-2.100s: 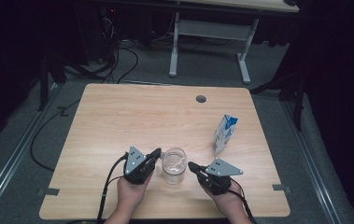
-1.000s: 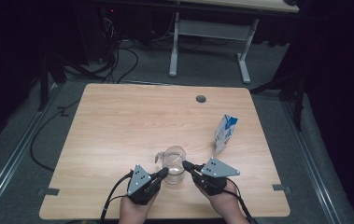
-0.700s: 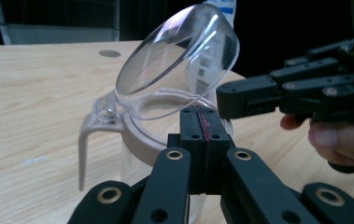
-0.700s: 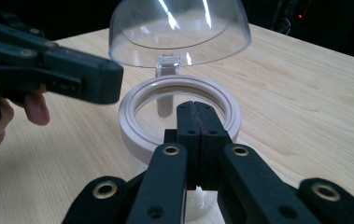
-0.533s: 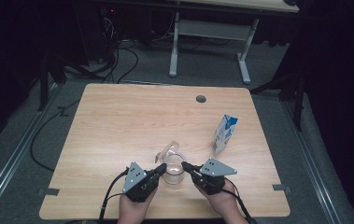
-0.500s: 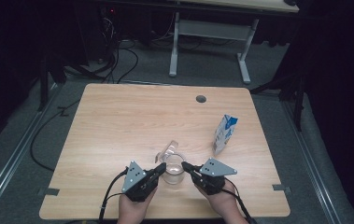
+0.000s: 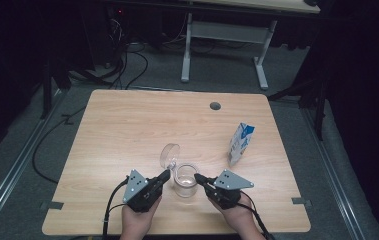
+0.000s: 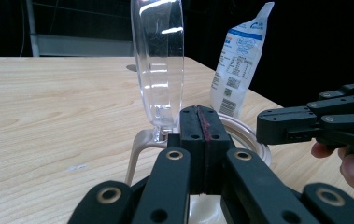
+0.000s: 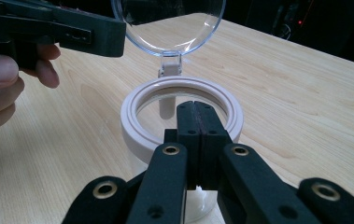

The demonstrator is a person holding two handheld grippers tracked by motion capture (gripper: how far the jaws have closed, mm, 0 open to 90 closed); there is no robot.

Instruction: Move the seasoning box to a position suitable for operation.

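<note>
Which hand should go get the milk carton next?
Probably the right. The milk carton stands on the right side of the table, nearer the right gripper. The left gripper sits on the jar's far side, by its open lid.

Two black hand-held tools, each topped with a grey plate and trailing a cable.

The left tool (image 7: 163, 176) and the right tool (image 7: 200, 179) are matte black, each carrying a grey three-cornered plate dotted with small dark holes. A black cable runs from each back toward the table's near edge. Up close, the jaws are flat black bars on angled linkage arms, joined by ring-shaped brass-coloured rivets, with small dark screws near the tips and a thin red strip where the jaw faces meet. Both hands (image 7: 136, 224) are bare, no sleeves visible.
</note>
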